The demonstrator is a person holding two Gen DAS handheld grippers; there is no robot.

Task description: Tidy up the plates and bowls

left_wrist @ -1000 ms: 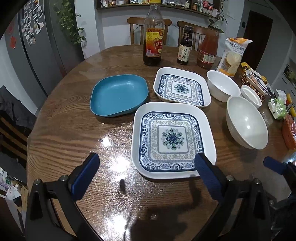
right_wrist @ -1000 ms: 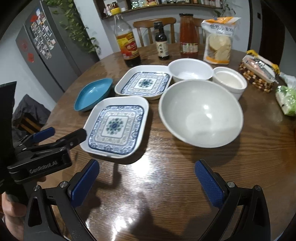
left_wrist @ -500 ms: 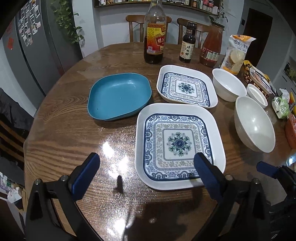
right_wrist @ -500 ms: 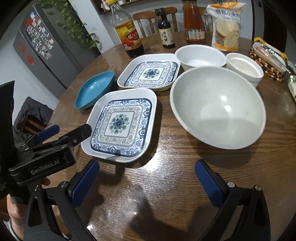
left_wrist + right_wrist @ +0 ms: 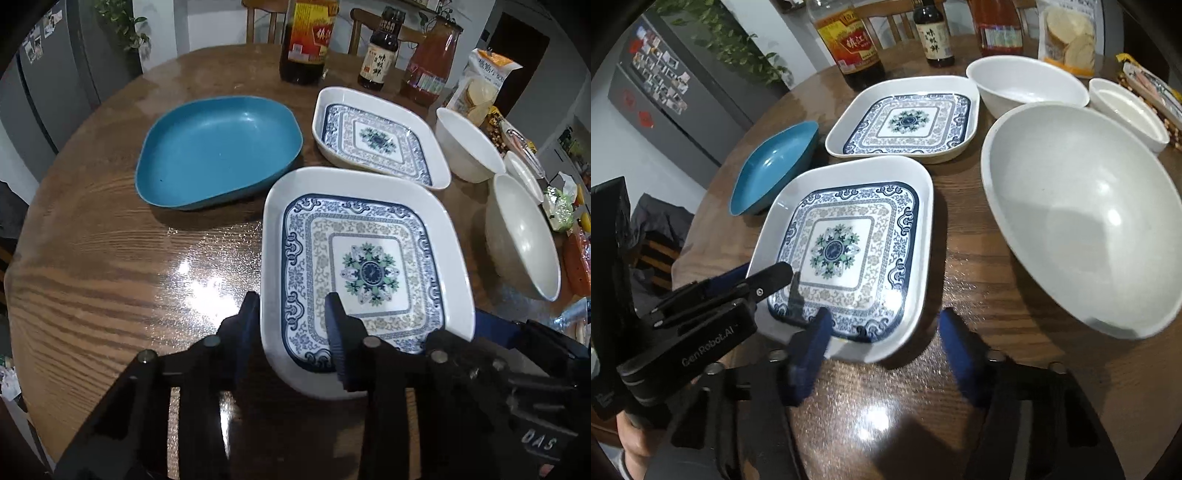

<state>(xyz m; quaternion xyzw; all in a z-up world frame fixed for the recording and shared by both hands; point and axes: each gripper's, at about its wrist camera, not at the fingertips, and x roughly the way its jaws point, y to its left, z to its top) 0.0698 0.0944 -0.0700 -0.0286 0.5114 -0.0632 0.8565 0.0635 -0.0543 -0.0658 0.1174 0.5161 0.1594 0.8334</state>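
Left gripper (image 5: 293,325) at bottom centre of its view, jaws straddling the near-left rim of the nearest patterned plate (image 5: 365,273), one finger outside, one over the dish, seemingly clamped on it; right gripper (image 5: 884,345) low in its view, jaws apart, holding nothing, at the same plate's near edge. Farther up the wooden table (image 5: 110,266): blue plate (image 5: 218,147) upper left, second patterned plate (image 5: 380,136) upper centre, large white bowl (image 5: 1082,218) right; bottles (image 5: 306,40) along the top.

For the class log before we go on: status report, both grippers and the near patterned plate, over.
Left gripper straddling the near patterned plate rim, closure unconfirmed. Right gripper open at its near edge. Large white bowl close right.
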